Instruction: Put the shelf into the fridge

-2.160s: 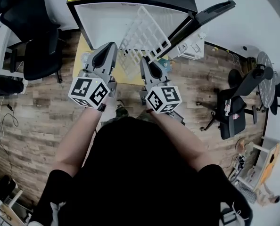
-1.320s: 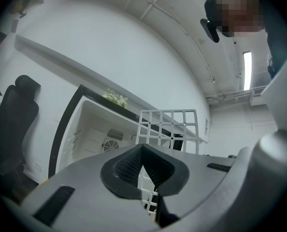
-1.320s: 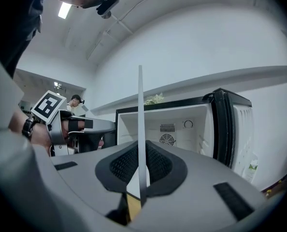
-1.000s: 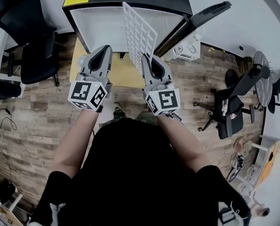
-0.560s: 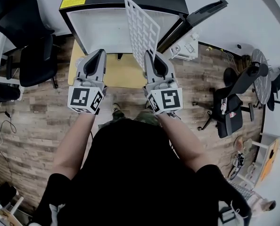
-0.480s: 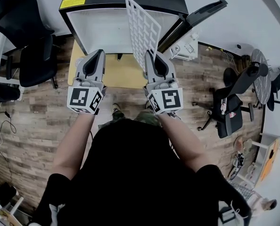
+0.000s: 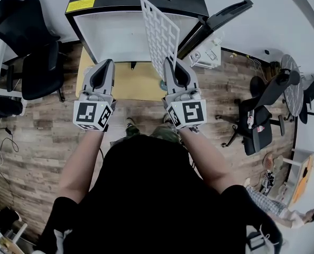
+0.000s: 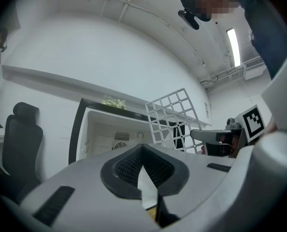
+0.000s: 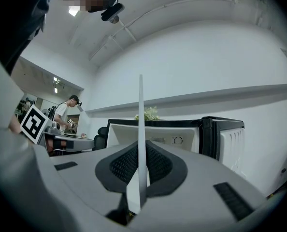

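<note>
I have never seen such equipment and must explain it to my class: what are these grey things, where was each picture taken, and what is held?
The grey things are two-jaw grippers, one in each of a person's hands. One picture looks down from a camera on the person's head; the other two come from cameras on the grippers. The right gripper is shut on the edge of a white grid shelf, upright before an open fridge. The left gripper is shut and empty. A yellow mat lies on the wood floor before the fridge; office chairs stand nearby.
</note>
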A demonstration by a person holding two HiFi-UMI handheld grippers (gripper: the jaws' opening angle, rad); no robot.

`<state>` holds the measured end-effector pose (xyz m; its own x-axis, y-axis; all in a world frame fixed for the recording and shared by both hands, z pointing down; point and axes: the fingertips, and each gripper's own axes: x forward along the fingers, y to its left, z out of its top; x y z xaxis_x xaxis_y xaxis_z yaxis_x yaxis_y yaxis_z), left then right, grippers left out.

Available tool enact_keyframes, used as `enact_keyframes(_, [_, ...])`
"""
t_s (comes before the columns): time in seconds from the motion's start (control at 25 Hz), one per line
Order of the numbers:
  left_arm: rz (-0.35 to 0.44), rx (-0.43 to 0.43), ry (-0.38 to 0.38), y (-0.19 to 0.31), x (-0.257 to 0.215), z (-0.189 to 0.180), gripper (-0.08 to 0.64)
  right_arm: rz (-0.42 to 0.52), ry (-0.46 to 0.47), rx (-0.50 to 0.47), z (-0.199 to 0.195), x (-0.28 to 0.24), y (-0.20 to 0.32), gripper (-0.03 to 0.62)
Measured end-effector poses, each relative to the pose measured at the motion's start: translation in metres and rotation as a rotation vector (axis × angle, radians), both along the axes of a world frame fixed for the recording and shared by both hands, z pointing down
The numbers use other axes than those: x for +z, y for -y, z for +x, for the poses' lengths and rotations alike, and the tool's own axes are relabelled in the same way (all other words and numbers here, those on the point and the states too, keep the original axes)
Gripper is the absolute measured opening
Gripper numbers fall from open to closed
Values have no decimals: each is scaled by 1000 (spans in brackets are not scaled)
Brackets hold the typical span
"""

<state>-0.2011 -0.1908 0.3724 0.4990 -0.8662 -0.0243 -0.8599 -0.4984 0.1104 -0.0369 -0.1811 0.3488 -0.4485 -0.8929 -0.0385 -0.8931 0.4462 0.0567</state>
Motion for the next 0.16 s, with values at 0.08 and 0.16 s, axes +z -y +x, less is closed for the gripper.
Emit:
enact_keyframes(0.08, [-4, 0, -2, -2, 1, -1, 19, -3, 1, 4, 1, 1, -1, 41])
enact_keyframes(0.16, [-7, -1, -5, -3, 2, -1, 18, -6, 1, 9, 2, 2, -2, 41])
